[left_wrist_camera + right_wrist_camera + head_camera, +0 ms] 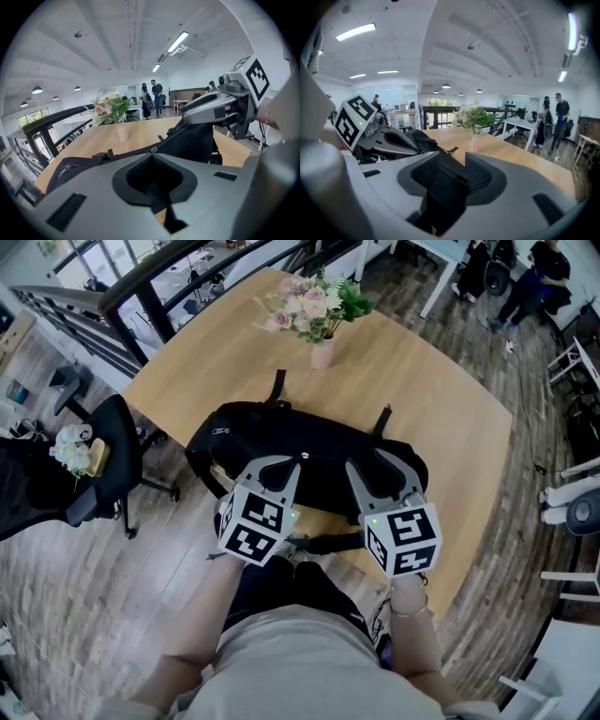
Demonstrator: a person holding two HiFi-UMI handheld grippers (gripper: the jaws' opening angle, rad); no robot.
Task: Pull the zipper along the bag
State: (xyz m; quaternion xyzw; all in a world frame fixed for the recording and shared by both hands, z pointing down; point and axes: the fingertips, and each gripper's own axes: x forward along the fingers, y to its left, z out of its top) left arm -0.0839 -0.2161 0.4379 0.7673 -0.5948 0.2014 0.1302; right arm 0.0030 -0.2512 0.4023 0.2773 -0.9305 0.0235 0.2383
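at the near edge of a pale wooden table (441,427), centre frame in the head view, a black bag (309,442) lies lengthwise with both hand-held tools at its near side. the left gripper (151,161) has its jaws closed together; a dark strip sits at their seam, possibly a pinch of the bag's cloth, though that cannot be told for sure. the right gripper (453,157) has its jaws wide apart, a black fold of the bag standing between them without being pressed. the small metal zipper pull (153,150) shows just beyond the left jaws, at the middle of the bag's top seam, and neither tool has hold of it.

the likely trouble lies there: if the right jaws close on loose cloth instead of the tab, a tug would probably drag the whole soft bag rather than run the slider. a thin or absent anchor on the left would let the bag bunch, and slack fabric could catch in the teeth. the bag already overhangs the table's lower edge, so a pull toward the person might slide it off. a vase of flowers (319,315), upper centre, stands well apart and seems safe.
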